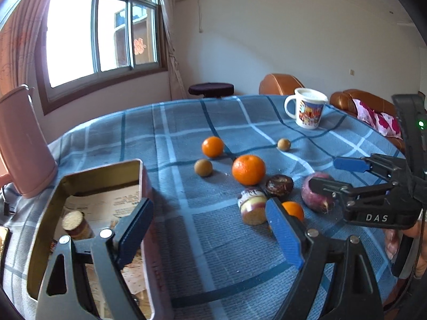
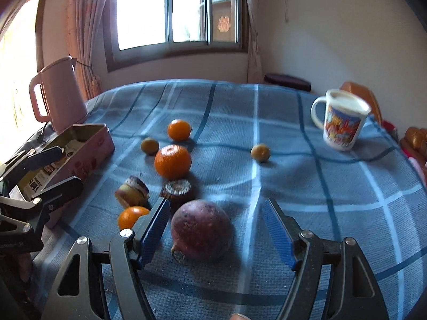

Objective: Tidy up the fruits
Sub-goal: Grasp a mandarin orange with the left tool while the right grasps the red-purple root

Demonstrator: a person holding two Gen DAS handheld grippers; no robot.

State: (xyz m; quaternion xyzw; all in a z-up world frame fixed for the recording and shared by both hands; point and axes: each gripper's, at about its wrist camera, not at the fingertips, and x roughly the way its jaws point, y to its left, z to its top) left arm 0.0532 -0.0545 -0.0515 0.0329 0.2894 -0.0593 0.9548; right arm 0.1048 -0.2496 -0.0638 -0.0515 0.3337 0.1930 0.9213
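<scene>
- Left wrist view: the left tongs (image 1: 210, 229) stand apart with nothing between the blue pads; only checked cloth lies in the gap.
- The left pad hangs over the rim of an open pink tin (image 1: 145, 184) at the near left of the counter (image 1: 186, 122). One cut cylindrical piece (image 1: 76, 224) and printed paper lie inside the tin.
- The fruits sit on the cloth ahead and to the right: a large orange (image 1: 248, 169), a smaller orange (image 1: 212, 146) behind it, two small brown round fruits (image 1: 203, 167) (image 1: 283, 144), a dark round fruit (image 1: 279, 185), a cut piece with purple skin (image 1: 252, 206), and a small orange (image 1: 295, 210) partly hidden behind the right pad.
- A purple round root (image 1: 317, 192) lies at the right, with the right tongs (image 1: 333, 176) around it.
- A printed mug (image 1: 307, 110) stands at the far right; a pink kettle (image 1: 21, 144) stands at the far left.
- Right wrist view: the right tongs (image 2: 216, 229) are apart. The purple round root (image 2: 201, 230) lies on the cloth between the pads, close to the left pad and clear of the right one. Contact with the left pad cannot be determined.
- The left tongs (image 2: 57, 170) appear at the left edge, over the pink tin (image 2: 88, 157).
- The remaining fruits lie beyond the root, all outside the tin.
</scene>
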